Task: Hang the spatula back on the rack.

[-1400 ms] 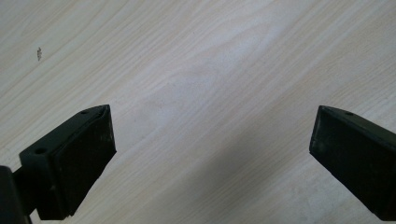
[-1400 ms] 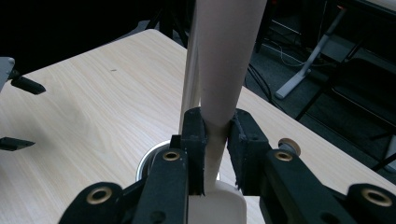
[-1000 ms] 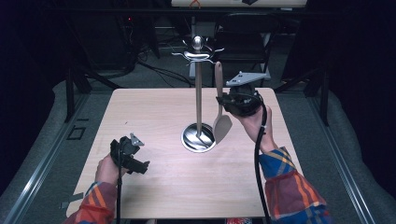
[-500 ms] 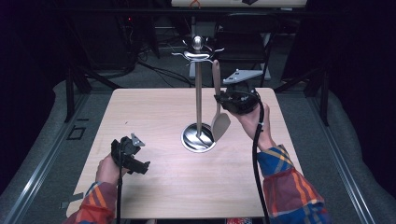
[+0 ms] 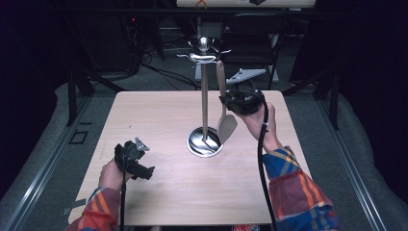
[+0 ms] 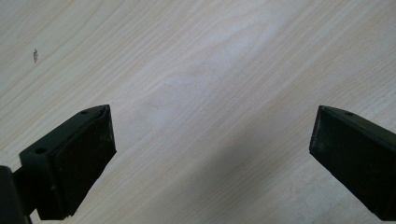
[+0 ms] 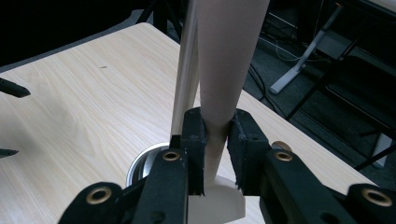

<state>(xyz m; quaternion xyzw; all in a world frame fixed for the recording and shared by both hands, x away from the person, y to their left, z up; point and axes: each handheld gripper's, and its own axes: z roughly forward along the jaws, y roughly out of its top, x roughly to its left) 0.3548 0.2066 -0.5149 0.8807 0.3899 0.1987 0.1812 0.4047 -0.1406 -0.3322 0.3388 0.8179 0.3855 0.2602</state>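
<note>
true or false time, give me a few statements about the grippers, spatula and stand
1. The right gripper is shut on the spatula handle. True.
2. The left gripper holds a spoon. False: its jaws are open over bare table.
3. The spatula blade hangs down beside the stand. True.
4. The stand lies on its side. False: it stands upright on its round base.
5. The left gripper is touching the stand. False: it is apart, near the table's front left.
</note>
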